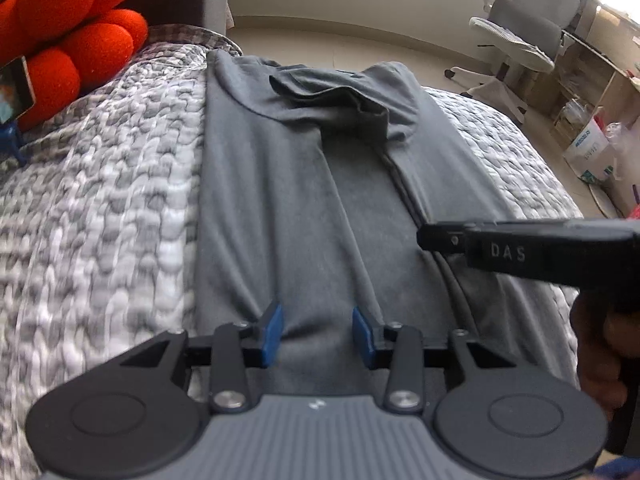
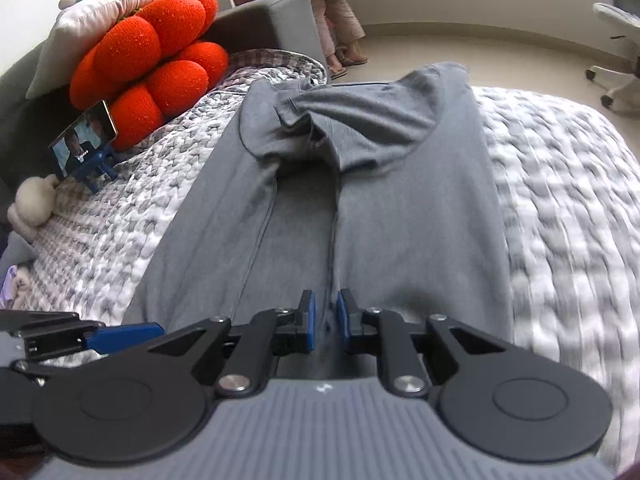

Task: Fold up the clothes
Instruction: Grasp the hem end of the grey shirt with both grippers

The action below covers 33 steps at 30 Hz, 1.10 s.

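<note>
Although both sides of the grey shirt [image 2: 360, 216] are already folded in to a narrow strip, with the sleeves [image 2: 352, 128] bunched near the collar end, the lengthwise folds are not yet made. It lies on the quilted bed cover [image 1: 112, 200], to the right of the red cushion [image 2: 160, 56], its long axis running from the hem by the tongs away towards the collar. The left tongs [image 1: 318, 334] stand open over the hem, fabric between them ungripped. The right tongs [image 2: 326, 320] are narrowly parted at the central seam; I cannot tell whether they pinch cloth.
</note>
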Each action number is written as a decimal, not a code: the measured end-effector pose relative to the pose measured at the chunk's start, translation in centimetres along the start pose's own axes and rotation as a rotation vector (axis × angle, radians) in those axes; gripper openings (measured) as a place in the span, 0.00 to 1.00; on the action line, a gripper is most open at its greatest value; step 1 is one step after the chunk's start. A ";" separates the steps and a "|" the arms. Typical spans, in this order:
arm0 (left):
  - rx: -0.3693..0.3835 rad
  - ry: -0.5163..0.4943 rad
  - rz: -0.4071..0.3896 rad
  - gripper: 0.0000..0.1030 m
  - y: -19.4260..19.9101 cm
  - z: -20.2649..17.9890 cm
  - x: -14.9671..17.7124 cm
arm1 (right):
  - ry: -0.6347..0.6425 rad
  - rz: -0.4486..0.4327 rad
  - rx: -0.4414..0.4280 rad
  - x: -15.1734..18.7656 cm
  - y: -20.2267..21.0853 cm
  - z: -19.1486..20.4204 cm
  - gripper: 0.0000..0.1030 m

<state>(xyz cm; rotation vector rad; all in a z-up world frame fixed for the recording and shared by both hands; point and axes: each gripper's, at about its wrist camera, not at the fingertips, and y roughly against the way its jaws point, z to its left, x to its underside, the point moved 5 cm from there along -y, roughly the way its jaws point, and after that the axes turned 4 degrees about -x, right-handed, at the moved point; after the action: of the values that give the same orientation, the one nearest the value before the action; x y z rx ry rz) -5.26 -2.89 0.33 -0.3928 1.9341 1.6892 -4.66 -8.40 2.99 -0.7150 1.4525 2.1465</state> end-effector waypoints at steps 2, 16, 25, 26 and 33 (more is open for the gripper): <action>0.013 0.005 0.008 0.39 0.6 0.0 1.0 | -0.016 -0.011 0.007 1.1 0.8 0.2 0.18; 0.072 0.017 0.036 0.40 4.1 -0.3 7.0 | -0.075 -0.066 0.020 8.0 5.4 2.4 0.18; 0.127 0.008 0.075 0.43 5.6 -0.3 9.3 | -0.065 -0.048 0.000 10.7 6.9 3.5 0.18; 0.145 0.028 0.081 0.43 5.9 0.0 9.2 | -0.067 -0.050 -0.002 10.9 7.1 3.6 0.18; 0.197 0.243 0.044 0.43 8.3 5.0 8.0 | -0.101 -0.052 -0.106 12.5 8.6 4.9 0.25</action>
<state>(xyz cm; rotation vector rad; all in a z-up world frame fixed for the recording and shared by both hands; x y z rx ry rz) -15.22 4.46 2.23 -0.5016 2.2769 1.5165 -20.38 -5.77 2.55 -0.6640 1.2630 2.2003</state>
